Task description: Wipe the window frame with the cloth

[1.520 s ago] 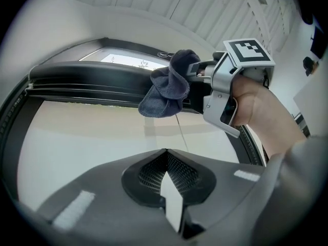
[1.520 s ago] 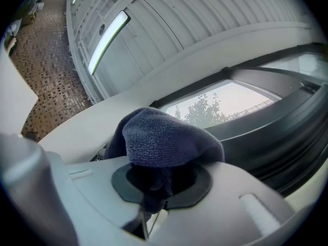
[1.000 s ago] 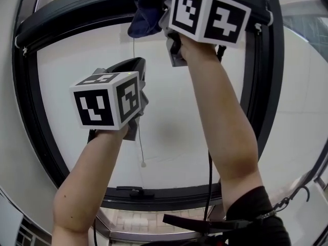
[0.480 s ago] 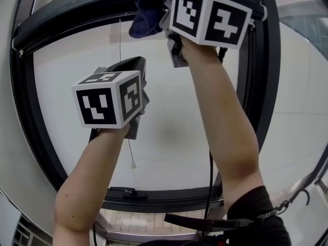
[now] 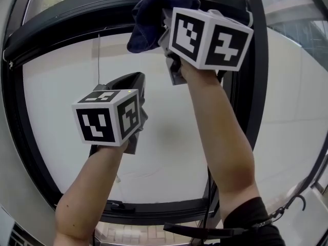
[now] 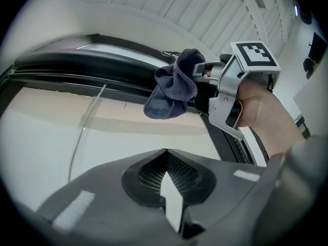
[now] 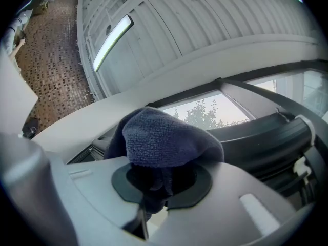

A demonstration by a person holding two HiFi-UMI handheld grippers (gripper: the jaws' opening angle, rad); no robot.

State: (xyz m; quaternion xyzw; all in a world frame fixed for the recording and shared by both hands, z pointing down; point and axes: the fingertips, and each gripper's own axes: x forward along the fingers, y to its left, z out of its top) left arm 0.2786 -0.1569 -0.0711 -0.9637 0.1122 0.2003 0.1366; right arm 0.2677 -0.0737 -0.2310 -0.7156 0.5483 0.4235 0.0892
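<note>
The dark blue terry cloth (image 5: 151, 17) has slid rightward along the top rail, and the thin white pull cord (image 5: 98, 60) now hangs well left of it. The right gripper (image 7: 154, 188) is clamped on the cloth, a bunched fold bulging out above its jaws. It is raised to the black window frame (image 5: 72, 24), though whether the cloth presses on the rail or sits just off it is hard to call from here. The rail's long axis runs left to right, and the corner and right upright (image 5: 252, 86) lie close by on the right — that's where the stroke looks headed. The left gripper (image 6: 166, 158) sits lower, before the white pane (image 5: 169, 137) — tips together, nothing held. There's open room below and tight room at the corner.
</note>
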